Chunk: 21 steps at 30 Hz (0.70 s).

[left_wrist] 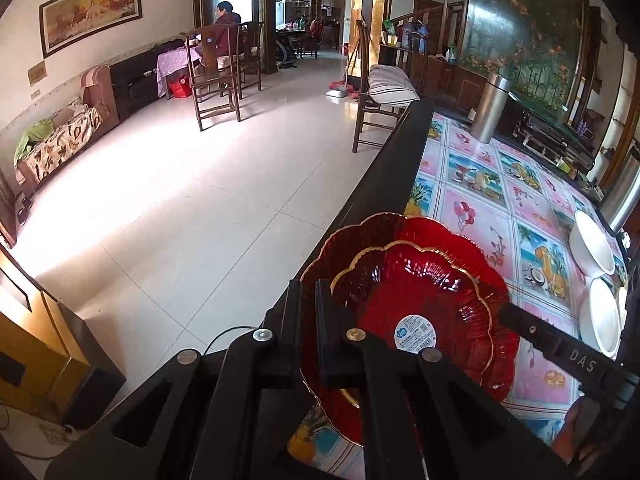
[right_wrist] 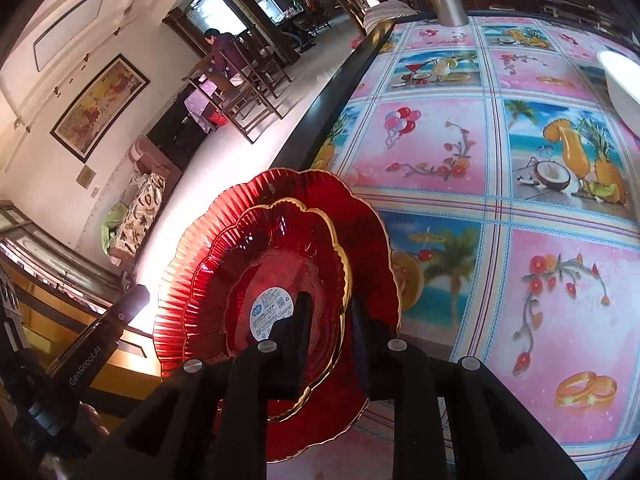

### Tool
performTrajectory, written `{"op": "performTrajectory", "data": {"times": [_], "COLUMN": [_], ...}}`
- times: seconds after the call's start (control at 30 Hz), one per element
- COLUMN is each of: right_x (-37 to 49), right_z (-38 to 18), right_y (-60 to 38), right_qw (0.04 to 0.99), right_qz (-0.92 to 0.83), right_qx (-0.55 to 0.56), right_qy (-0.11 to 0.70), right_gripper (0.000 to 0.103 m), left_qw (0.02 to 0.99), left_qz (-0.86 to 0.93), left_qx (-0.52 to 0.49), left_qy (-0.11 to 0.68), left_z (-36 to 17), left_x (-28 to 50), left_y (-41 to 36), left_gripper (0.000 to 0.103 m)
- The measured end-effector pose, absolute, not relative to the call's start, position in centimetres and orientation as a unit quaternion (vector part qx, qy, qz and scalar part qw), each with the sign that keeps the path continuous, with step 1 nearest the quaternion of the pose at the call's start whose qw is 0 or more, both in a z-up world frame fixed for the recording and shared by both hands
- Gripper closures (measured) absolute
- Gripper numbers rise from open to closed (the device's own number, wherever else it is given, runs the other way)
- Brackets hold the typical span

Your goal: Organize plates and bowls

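Red plates (left_wrist: pixel 420 292), small nested in large, sit at the table's (right_wrist: pixel 520 208) dark edge. My left gripper (left_wrist: pixel 308 312) is clenched on the larger plate's rim; my right gripper (right_wrist: pixel 328 316) straddles the smaller plate's gold rim, jaws slack. White bowls (left_wrist: pixel 592 248) wait far right, cut off by the frame. Steel flask (left_wrist: pixel 490 108) stands beyond. My own fingers hide the plates' near rims.

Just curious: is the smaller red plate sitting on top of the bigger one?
Yes, the smaller red plate lies nested inside the larger red plate.
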State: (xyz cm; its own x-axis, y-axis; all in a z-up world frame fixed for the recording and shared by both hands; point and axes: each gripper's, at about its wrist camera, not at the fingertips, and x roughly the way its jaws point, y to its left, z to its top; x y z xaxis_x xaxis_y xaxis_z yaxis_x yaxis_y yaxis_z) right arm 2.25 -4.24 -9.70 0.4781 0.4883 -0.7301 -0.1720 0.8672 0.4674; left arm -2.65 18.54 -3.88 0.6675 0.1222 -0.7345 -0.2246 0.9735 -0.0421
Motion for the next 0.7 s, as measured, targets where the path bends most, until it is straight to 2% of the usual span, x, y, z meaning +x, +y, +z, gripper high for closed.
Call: {"op": "performTrajectory", "data": {"times": [0.13, 0.3, 0.47, 0.6, 0.7], "right_x": [1.6, 0.5, -1.1, -3.6, -5.6], "right_z": [-7.4, -6.0, -4.7, -3.5, -3.0], "right_y": [-7.2, -12.6, -20.1, -26.3, -30.4], "right_qw": [0.859, 0.872, 0.884, 0.892, 0.893], "right_qz": [0.193, 0.166, 0.122, 0.085, 0.067], "right_qx": [0.201, 0.236, 0.272, 0.299, 0.317], "right_qy": [0.430, 0.395, 0.360, 0.329, 0.312], "right_gripper": [0.070, 0.070, 0.069, 0.064, 0.064], "left_qw": [0.908, 0.913, 0.920, 0.914, 0.904], "left_qz": [0.088, 0.066, -0.004, -0.069, -0.111], "left_qx": [-0.078, -0.062, -0.035, -0.008, 0.004], "left_qy": [0.403, 0.397, 0.391, 0.401, 0.413], "left_z": [-3.8, -2.8, -1.5, -1.4, -1.7], "left_x": [-2.7, -3.3, -4.1, -4.6, -5.0], "left_y": [18.7, 16.3, 10.9, 5.7, 2.3], "left_gripper": [0.099, 0.099, 0.098, 0.092, 0.092]}}
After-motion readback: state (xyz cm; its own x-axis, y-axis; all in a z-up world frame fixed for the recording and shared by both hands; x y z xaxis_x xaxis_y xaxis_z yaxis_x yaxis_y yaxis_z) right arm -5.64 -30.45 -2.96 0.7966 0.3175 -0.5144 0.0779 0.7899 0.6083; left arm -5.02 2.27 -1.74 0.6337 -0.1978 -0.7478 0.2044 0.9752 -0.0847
